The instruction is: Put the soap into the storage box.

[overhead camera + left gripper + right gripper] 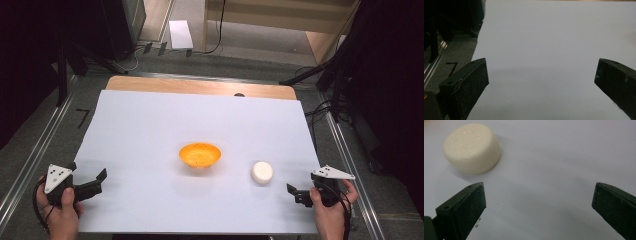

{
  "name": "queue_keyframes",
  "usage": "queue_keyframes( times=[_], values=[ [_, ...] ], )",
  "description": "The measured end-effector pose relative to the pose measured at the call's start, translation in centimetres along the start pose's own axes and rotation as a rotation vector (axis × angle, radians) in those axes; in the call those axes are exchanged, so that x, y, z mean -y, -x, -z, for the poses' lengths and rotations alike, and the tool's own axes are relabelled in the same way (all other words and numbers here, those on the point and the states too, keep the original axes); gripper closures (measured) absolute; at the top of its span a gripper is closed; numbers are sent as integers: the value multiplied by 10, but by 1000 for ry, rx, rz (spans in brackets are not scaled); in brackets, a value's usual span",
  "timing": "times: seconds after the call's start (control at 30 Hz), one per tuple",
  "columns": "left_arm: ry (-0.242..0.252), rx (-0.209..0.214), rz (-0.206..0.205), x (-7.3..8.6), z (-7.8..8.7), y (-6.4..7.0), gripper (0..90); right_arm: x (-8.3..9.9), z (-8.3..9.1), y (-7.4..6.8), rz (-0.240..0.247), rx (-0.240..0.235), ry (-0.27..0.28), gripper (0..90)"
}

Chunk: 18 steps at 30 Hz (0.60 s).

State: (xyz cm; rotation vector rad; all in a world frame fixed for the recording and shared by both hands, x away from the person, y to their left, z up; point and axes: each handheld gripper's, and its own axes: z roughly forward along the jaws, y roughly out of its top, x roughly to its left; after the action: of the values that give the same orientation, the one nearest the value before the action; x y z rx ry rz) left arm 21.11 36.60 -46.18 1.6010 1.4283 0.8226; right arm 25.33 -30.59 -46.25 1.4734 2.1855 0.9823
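On the white-covered tabletop (150,130) an orange bowl (200,154) sits mid-scene, and right of it, just beyond the right gripper (294,191), lies a cream puck-shaped block (262,172); it looks light, firm and smooth, best pinched across its curved sides. The right gripper lies low with jaws spread, aimed left toward the block, while the left gripper (98,181) rests near-left, also spread and holding nothing.

Your high view is evenly lit from overhead; the white sheet (150,130) glows bright at centre frame, while the upper left and right edges fall nearly black; the orange bowl (200,154) and the white puck (262,172) cast only faint, soft shadows; your left gripper view is dimmer and greyish, with a shadow band across the middle; your right gripper view is soft, its near jaws slightly blurred.
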Motion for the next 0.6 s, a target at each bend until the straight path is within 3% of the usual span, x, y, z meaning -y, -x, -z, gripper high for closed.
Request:
queue_keyframes(
  times=[0.47,0.6],
  values=[
    [0,-2,-8,0,0,1,0,-20,-12,-12,66,-29,-119,0],
    [-1,2,-8,0,0,1,0,-22,-15,-14,66,-33,-140,0]
  ],
)
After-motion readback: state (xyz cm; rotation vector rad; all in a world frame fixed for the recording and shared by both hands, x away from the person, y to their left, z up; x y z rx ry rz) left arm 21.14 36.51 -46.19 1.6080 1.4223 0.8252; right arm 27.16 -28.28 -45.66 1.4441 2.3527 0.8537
